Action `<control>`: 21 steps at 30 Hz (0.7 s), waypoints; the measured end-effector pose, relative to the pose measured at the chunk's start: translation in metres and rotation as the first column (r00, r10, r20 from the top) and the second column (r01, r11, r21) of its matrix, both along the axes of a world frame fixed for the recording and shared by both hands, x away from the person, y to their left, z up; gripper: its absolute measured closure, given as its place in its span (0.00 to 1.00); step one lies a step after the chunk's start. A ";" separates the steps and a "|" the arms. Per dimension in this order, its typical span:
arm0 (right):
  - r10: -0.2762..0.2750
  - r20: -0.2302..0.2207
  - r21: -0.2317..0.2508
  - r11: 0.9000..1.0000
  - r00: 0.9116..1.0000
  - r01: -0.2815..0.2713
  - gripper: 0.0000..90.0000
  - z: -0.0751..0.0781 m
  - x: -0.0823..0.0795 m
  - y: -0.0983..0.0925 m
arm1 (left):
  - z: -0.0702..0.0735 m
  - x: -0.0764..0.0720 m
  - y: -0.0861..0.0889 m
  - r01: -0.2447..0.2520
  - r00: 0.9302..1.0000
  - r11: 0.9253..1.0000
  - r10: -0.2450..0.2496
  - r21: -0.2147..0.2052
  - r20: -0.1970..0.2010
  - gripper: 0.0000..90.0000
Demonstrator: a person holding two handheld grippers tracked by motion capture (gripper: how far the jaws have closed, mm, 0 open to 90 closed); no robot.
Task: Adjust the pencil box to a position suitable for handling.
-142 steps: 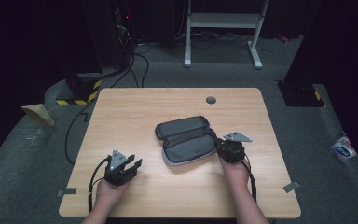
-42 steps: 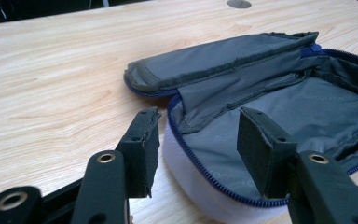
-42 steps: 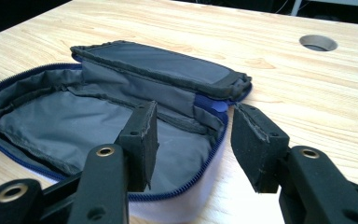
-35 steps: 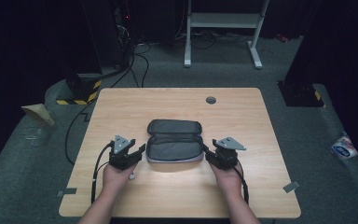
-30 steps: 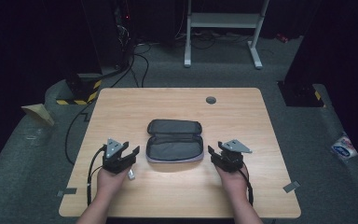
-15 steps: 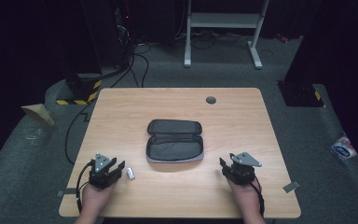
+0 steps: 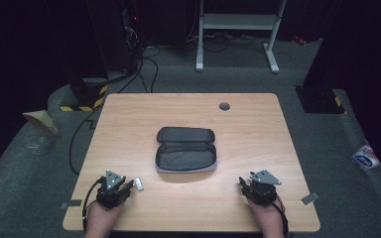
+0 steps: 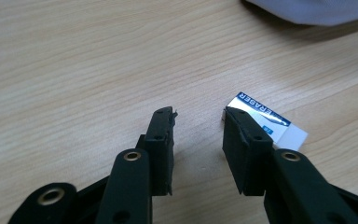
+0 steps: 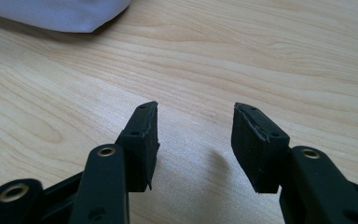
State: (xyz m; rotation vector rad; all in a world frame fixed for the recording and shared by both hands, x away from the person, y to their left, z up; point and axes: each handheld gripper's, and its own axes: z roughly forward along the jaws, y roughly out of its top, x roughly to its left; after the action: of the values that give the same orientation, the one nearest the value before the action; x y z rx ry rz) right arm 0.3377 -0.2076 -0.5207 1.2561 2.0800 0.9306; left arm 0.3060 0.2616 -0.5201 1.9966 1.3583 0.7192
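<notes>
Both grippers (image 7: 129, 187) (image 7: 244, 184) withdrawn, pouch (image 7: 185, 149) lengthwise across table

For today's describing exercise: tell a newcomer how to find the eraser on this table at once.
Start at the wooden table and find the open grey pencil case lying in its middle. Move towards the near left corner, where the left claw rests; the eraser lies flat just beside that claw's tips. It is the one small white block with a blue band reading ERASER, far smaller than the case.
</notes>
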 end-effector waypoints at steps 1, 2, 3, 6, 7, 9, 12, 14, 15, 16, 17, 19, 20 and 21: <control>0.000 -0.001 0.000 1.000 1.000 0.000 0.56 0.000 0.000 0.000 | -0.001 0.002 -0.001 -0.001 1.000 1.000 0.001 -0.003 -0.007 0.70; -0.002 -0.002 0.005 1.000 1.000 0.002 0.56 0.000 0.000 -0.001 | -0.002 0.005 -0.002 -0.003 1.000 1.000 0.003 -0.002 -0.007 0.70; -0.006 -0.006 0.007 1.000 1.000 0.006 0.56 0.000 0.000 -0.001 | -0.003 0.007 -0.003 -0.003 1.000 1.000 0.003 -0.011 -0.004 0.71; -0.007 -0.008 0.010 1.000 1.000 0.007 0.56 0.000 0.001 -0.001 | -0.003 0.014 -0.011 0.012 1.000 1.000 -0.012 -0.015 0.001 0.71; -0.007 -0.009 0.009 1.000 1.000 0.007 0.56 -0.001 0.001 -0.001 | -0.004 0.016 -0.014 0.019 1.000 1.000 -0.019 -0.015 0.005 0.71; -0.007 -0.011 0.007 1.000 1.000 0.007 0.56 -0.001 0.001 -0.001 | -0.004 0.022 -0.019 0.031 1.000 0.999 -0.031 -0.018 0.003 0.71; -0.004 -0.014 0.004 1.000 1.000 0.004 0.56 -0.001 0.002 0.000 | -0.004 0.025 -0.021 0.047 0.999 0.999 -0.047 -0.021 0.011 0.71; -0.001 -0.017 0.008 1.000 1.000 0.001 0.56 -0.001 0.002 0.000 | -0.002 0.022 -0.017 0.046 0.999 0.998 -0.045 -0.031 0.025 0.71; 0.000 -0.016 0.011 1.000 1.000 0.000 0.56 -0.001 0.002 0.000 | -0.002 0.022 -0.017 0.046 0.999 0.998 -0.045 -0.031 0.025 0.70; -0.003 -0.020 0.016 1.000 1.000 0.003 0.56 -0.001 0.002 -0.001 | 0.001 0.016 -0.012 0.061 0.997 0.996 -0.059 -0.058 0.044 0.70; -0.002 -0.021 0.017 1.000 1.000 0.003 0.56 -0.001 0.002 -0.001 | 0.002 0.013 -0.010 0.076 0.996 0.995 -0.073 -0.063 0.053 0.69; 0.000 -0.020 0.021 1.000 1.000 0.000 0.56 -0.001 0.002 -0.002 | 0.005 0.008 -0.008 0.094 0.994 0.993 -0.089 -0.077 0.064 0.66; -0.001 -0.022 0.021 1.000 1.000 0.002 0.56 -0.001 0.003 -0.002 | 0.006 0.005 -0.008 0.097 0.994 0.991 -0.091 -0.089 0.063 0.65; 0.001 -0.023 0.019 1.000 1.000 0.000 0.56 -0.001 0.003 -0.002 | 0.007 0.003 -0.008 0.102 0.993 0.990 -0.096 -0.099 0.065 0.64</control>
State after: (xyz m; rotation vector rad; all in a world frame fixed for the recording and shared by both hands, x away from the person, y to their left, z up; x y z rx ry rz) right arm 0.3404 -0.2098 -0.5215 1.2817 2.0940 0.9418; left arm 0.3090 0.2534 -0.5128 1.9317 1.2275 0.6465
